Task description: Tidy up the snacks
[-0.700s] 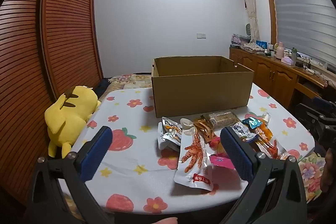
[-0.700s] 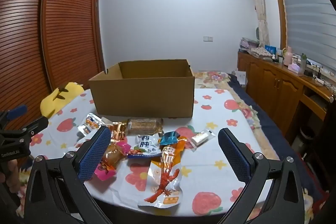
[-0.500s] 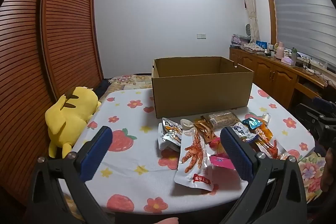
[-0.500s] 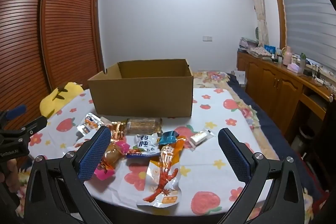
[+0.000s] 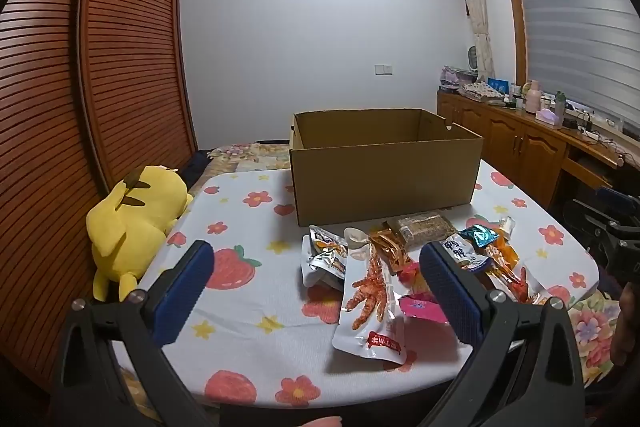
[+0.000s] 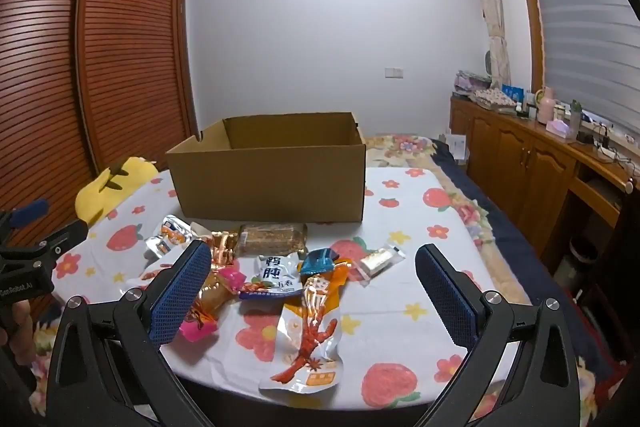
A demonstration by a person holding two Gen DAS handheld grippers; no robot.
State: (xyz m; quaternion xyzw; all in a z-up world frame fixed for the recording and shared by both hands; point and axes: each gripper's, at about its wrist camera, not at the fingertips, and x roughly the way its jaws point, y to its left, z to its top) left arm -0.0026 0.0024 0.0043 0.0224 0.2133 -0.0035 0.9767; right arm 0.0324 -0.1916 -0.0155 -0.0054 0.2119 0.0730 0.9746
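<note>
Brown cardboard box [image 5: 386, 171] w/ its top open sits on your table w/ the white strawberry-and-flower cloth [image 5: 240, 291]. From the left wrist view, your left gripper [image 5: 314, 279] has its blue pads spread wide, nothing between them but the cloth & snacks below. Just in front of the box lies a heap of snack packs: a long clear pack w/ a red chicken foot [image 5: 370, 301] nearest you, a white-and-orange pouch [image 5: 324, 255] to its left, a brown bar in clear wrap [image 5: 424, 227] close to the box. A yellow plush toy [image 5: 136, 215] lies at the table's left edge.

Right wrist view: your right gripper [image 6: 312, 277] is wide open too, holding nothing. Below it lie an orange pack w/ a red foot [image 6: 314, 333], a white pack w/ blue writing [image 6: 276, 275], a small teal packet [image 6: 320, 259] & a pink wrapper [image 6: 230, 279]. All are on the cloth, not in the box [image 6: 272, 175].
</note>
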